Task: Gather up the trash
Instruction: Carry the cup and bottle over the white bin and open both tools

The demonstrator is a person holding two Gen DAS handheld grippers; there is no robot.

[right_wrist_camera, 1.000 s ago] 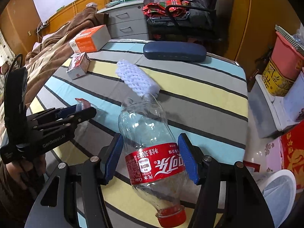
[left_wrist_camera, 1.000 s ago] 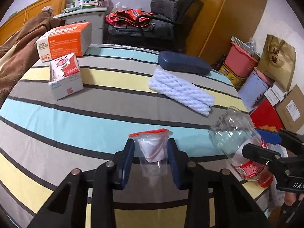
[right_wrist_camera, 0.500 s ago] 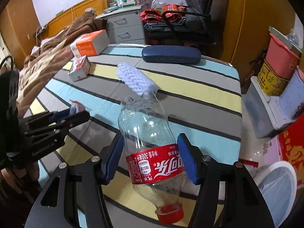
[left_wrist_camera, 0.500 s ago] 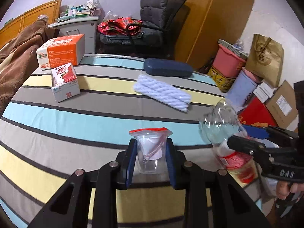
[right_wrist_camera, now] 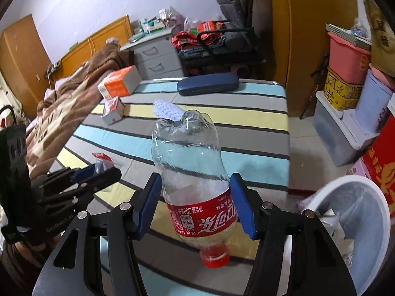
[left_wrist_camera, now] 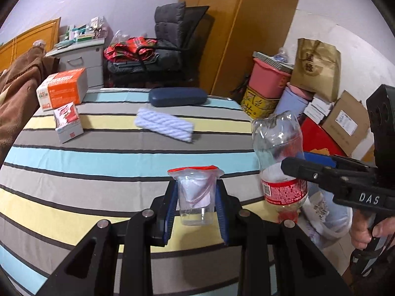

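Observation:
My left gripper (left_wrist_camera: 195, 203) is shut on a small clear plastic cup (left_wrist_camera: 195, 197) with a torn red foil lid, held above the striped tablecloth (left_wrist_camera: 98, 157). In the right wrist view my right gripper (right_wrist_camera: 195, 202) is shut on an empty clear cola bottle (right_wrist_camera: 190, 172) with a red label, cap end pointing down. The same bottle (left_wrist_camera: 279, 160) shows at the right of the left wrist view, and the cup (right_wrist_camera: 102, 162) at the left of the right wrist view. A white bin (right_wrist_camera: 358, 222) lined with a bag stands on the floor, low at the right.
On the table lie a white foam net sleeve (left_wrist_camera: 164, 124), a dark blue glasses case (left_wrist_camera: 177, 96), an orange box (left_wrist_camera: 64, 88) and a small red-and-white carton (left_wrist_camera: 68, 120). Beyond the table's right edge are stacked tubs, boxes and a paper bag (left_wrist_camera: 316, 66). A chair (right_wrist_camera: 232, 32) stands behind.
Both grippers have risen and drawn back from the table with the cup and the bottle held. The bin has come further into the right wrist view.

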